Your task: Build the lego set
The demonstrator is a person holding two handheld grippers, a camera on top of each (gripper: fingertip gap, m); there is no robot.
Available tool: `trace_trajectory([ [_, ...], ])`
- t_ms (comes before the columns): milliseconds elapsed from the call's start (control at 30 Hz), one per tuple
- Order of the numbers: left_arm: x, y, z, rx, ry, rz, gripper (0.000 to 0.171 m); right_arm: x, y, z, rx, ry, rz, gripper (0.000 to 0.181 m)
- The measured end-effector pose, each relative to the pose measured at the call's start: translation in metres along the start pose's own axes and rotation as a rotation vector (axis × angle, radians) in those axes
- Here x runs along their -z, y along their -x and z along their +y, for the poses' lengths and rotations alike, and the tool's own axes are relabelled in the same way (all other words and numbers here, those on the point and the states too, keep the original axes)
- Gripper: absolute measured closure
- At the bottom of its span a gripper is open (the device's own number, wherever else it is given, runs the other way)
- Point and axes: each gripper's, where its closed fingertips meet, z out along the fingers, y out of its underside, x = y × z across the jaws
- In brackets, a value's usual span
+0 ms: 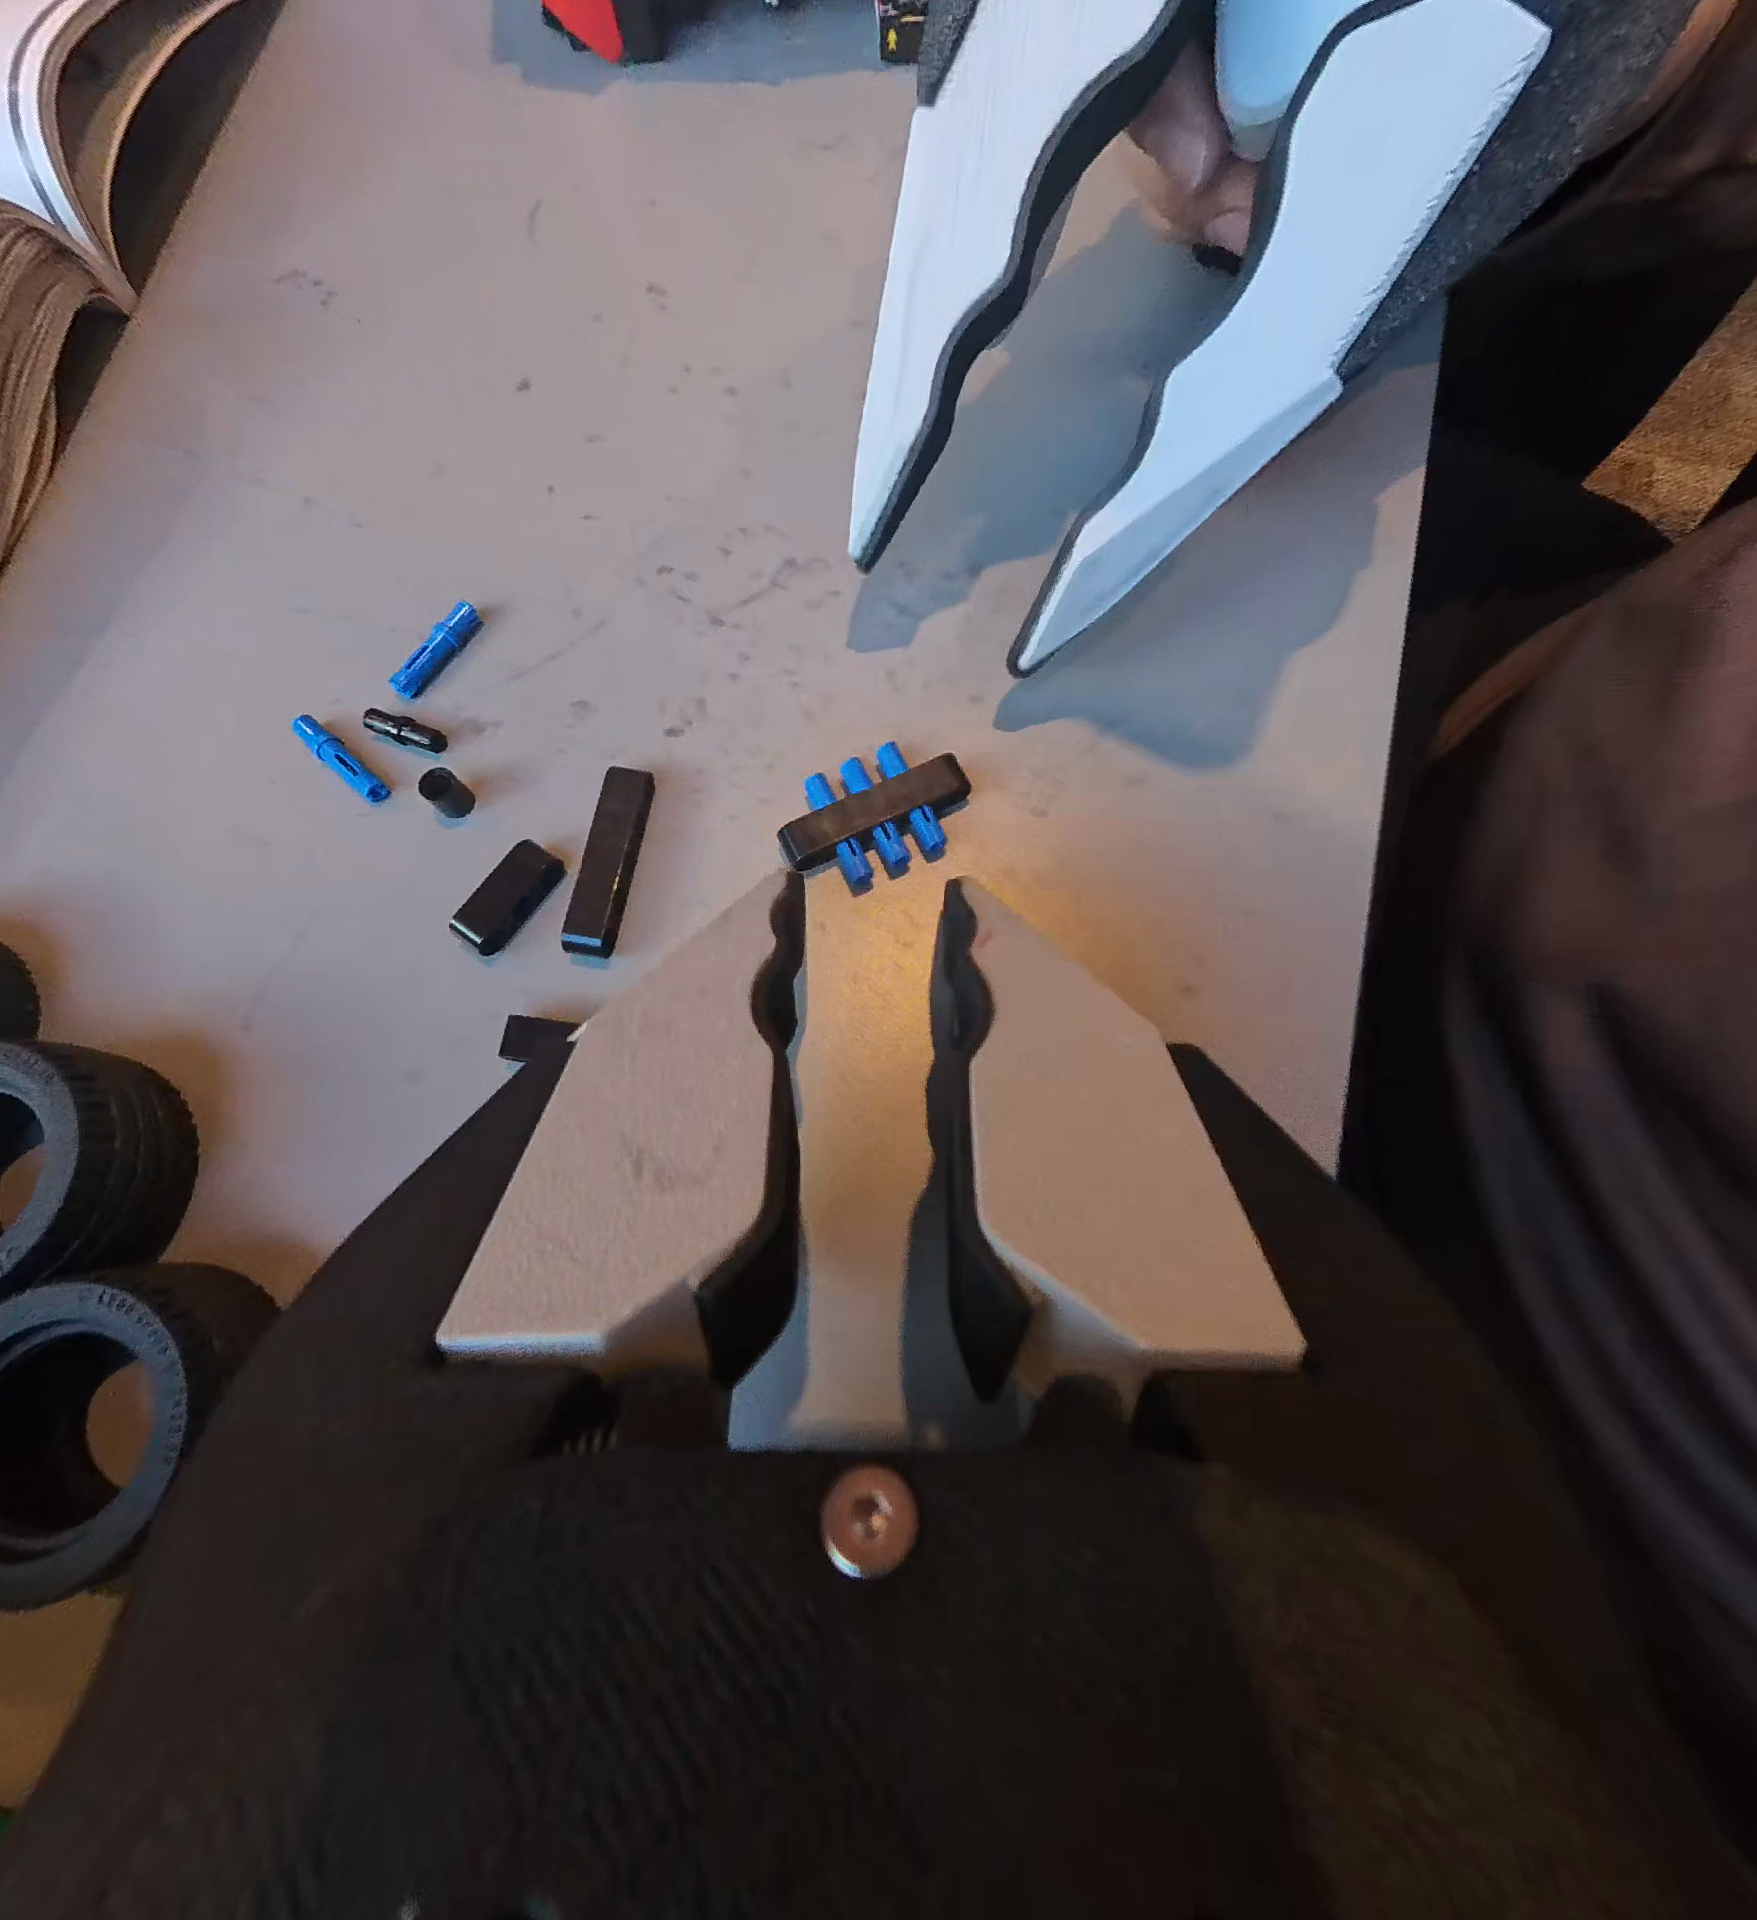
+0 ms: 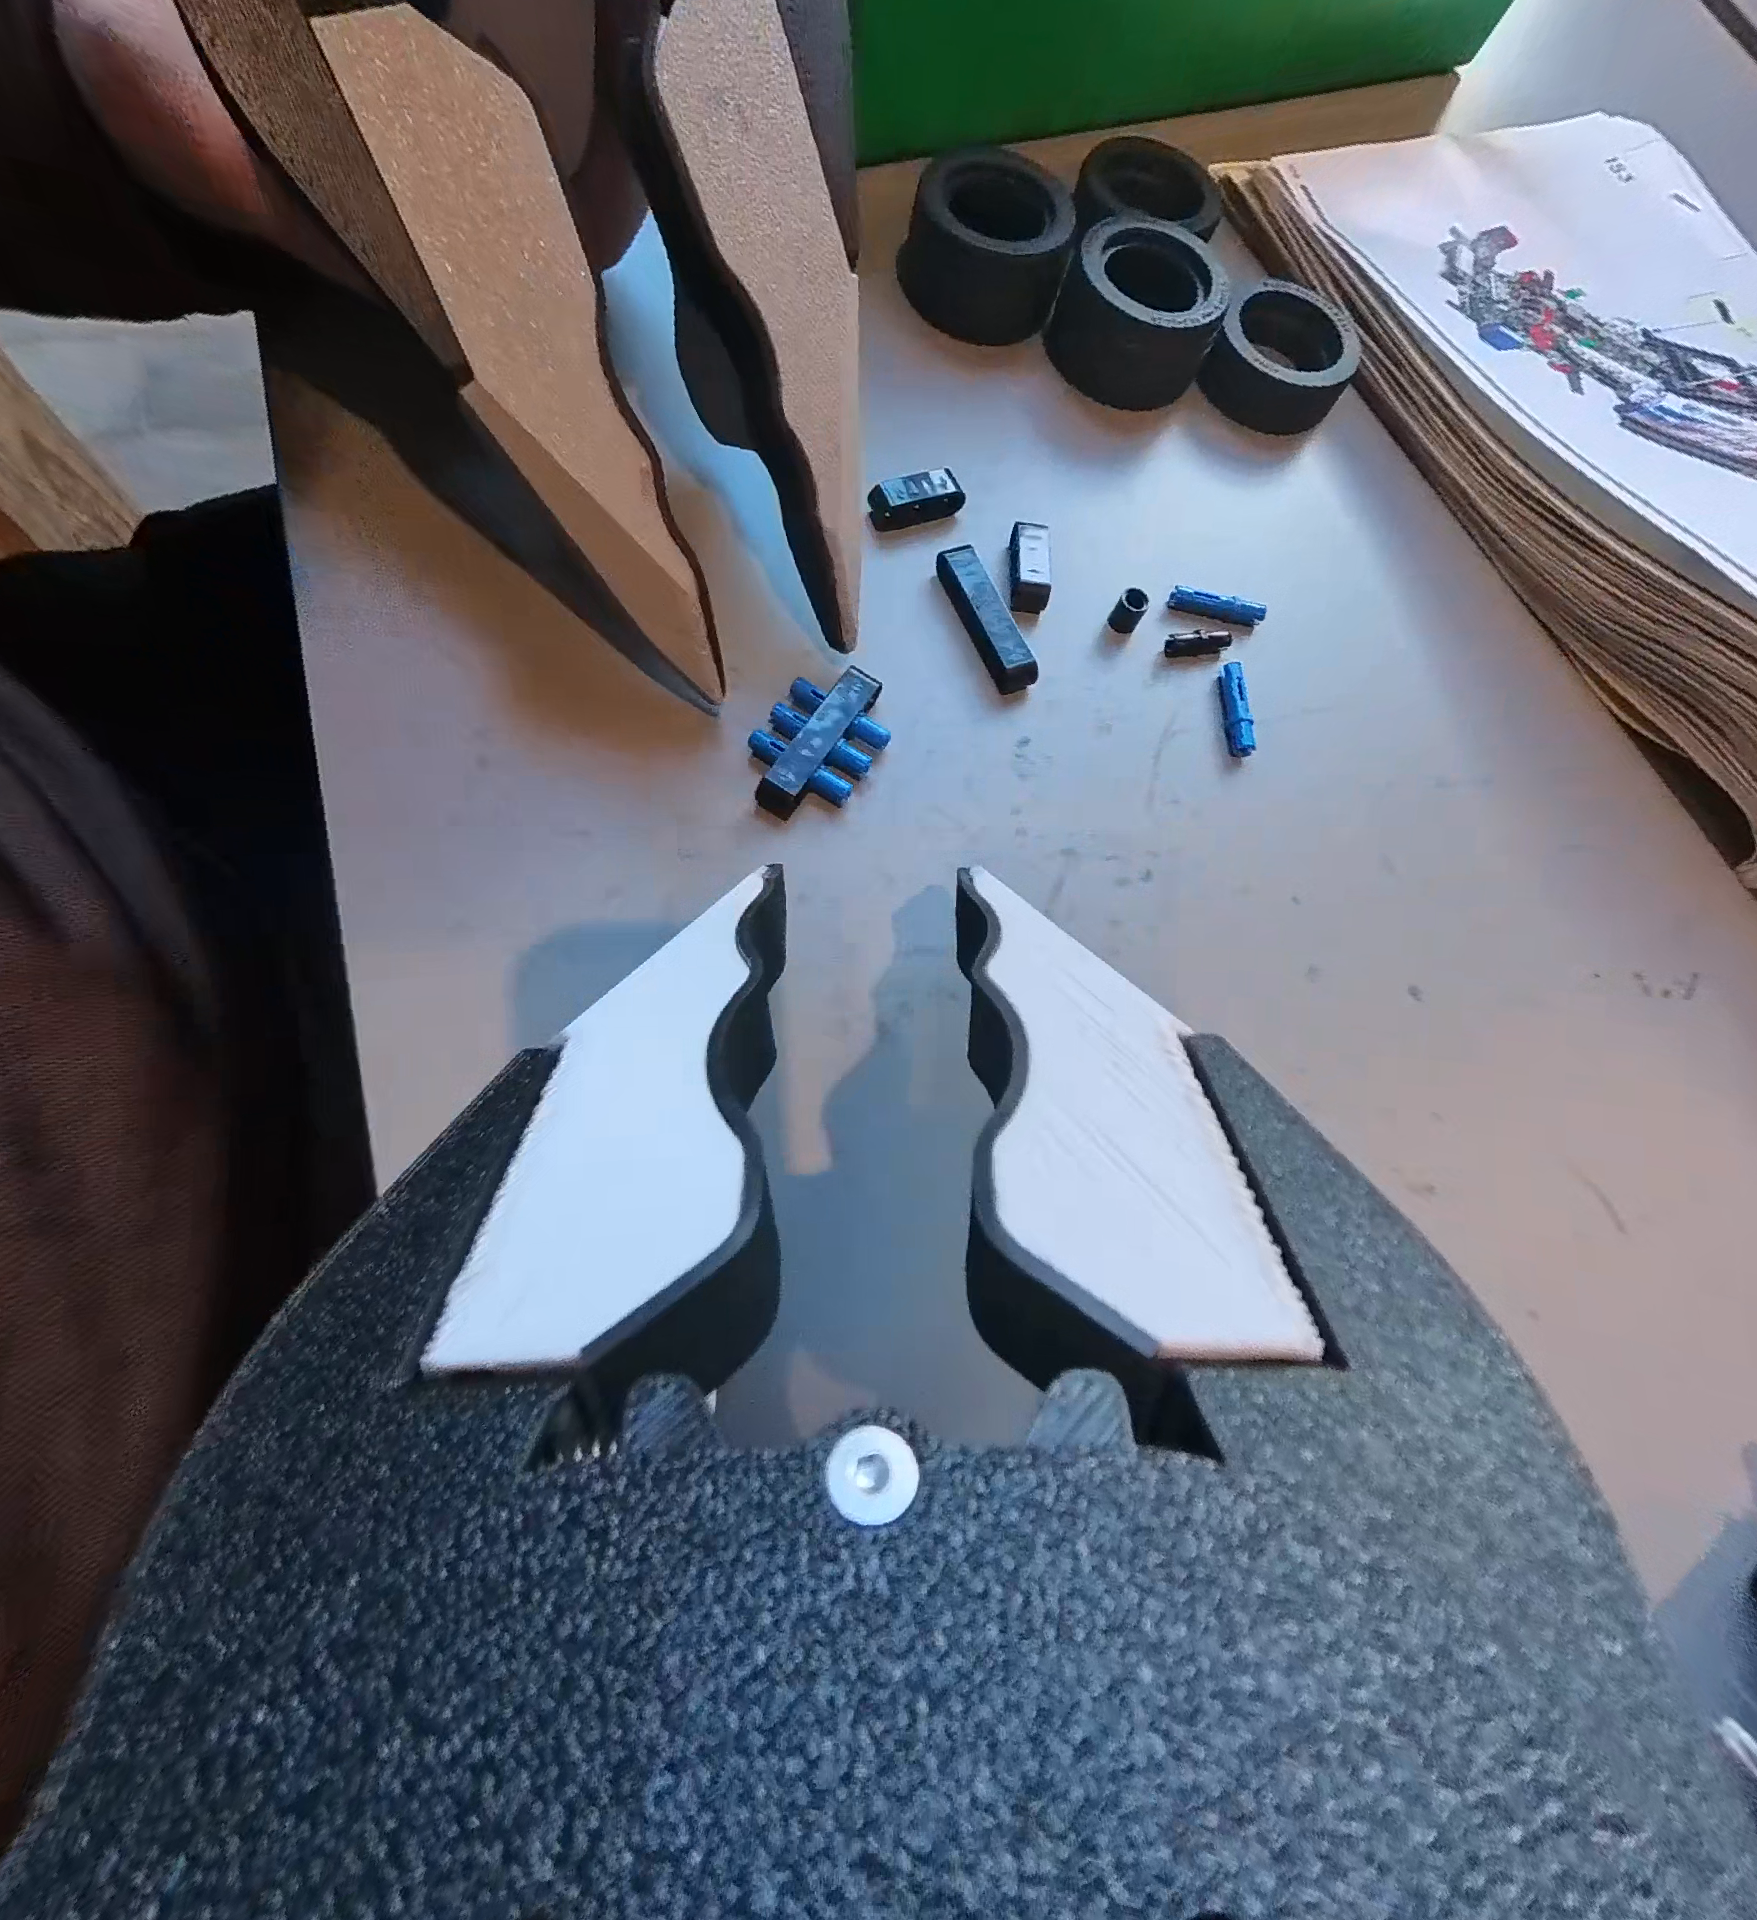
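A black beam with three blue pins through it (image 1: 874, 816) lies on the grey table; it also shows in the right wrist view (image 2: 820, 741). My left gripper (image 1: 874, 883) is open and empty, its tips just short of that beam. My right gripper (image 2: 869, 878) is open and empty, a little back from the beam on the other side; it shows in the left wrist view (image 1: 941, 613) too. Loose parts lie nearby: two blue pins (image 1: 438, 646) (image 1: 339, 758), a black pin (image 1: 404, 727), a black bush (image 1: 446, 792), a long black beam (image 1: 609, 860) and a short one (image 1: 508, 896).
Several black tyres (image 2: 1123, 265) stand at the table's end, also in the left wrist view (image 1: 32, 1174). An open instruction booklet (image 2: 1580, 343) lies along one side. Another short black beam (image 2: 915, 501) lies near the tyres. A person's dark sleeve (image 1: 1632, 1039) lines the table edge. The left gripper's tips are roughly 5 cm from the right gripper's. It is some 7 cm from my left tips to the black bush (image 1: 446, 792). Seen from the right wrist view (image 2: 1128, 604) as well. Between my left fingertips and the black pin (image 1: 404, 727) there is roughly 9 cm. My right wrist view (image 2: 1200, 643) looks at it from another angle.
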Motion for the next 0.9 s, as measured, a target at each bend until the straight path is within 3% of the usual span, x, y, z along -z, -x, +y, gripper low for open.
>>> trace_trajectory([
  [233, 0.000, 0.004, 0.001, 0.019, 0.005, -0.018, 0.148, -0.014, 0.013, -0.007, -0.008, 0.035, -0.003, 0.148],
  [533, -0.003, 0.004, 0.003, 0.040, 0.027, -0.027, 0.147, -0.022, 0.017, -0.004, 0.011, 0.088, 0.004, 0.181],
  [800, -0.005, -0.004, 0.001, 0.085, 0.023, -0.033, 0.141, -0.019, 0.025, -0.007, 0.080, 0.066, 0.014, 0.181],
  [900, -0.005, -0.006, -0.001, 0.118, 0.016, -0.005, 0.137, -0.013, 0.029, -0.009, 0.097, 0.031, -0.006, 0.168],
])
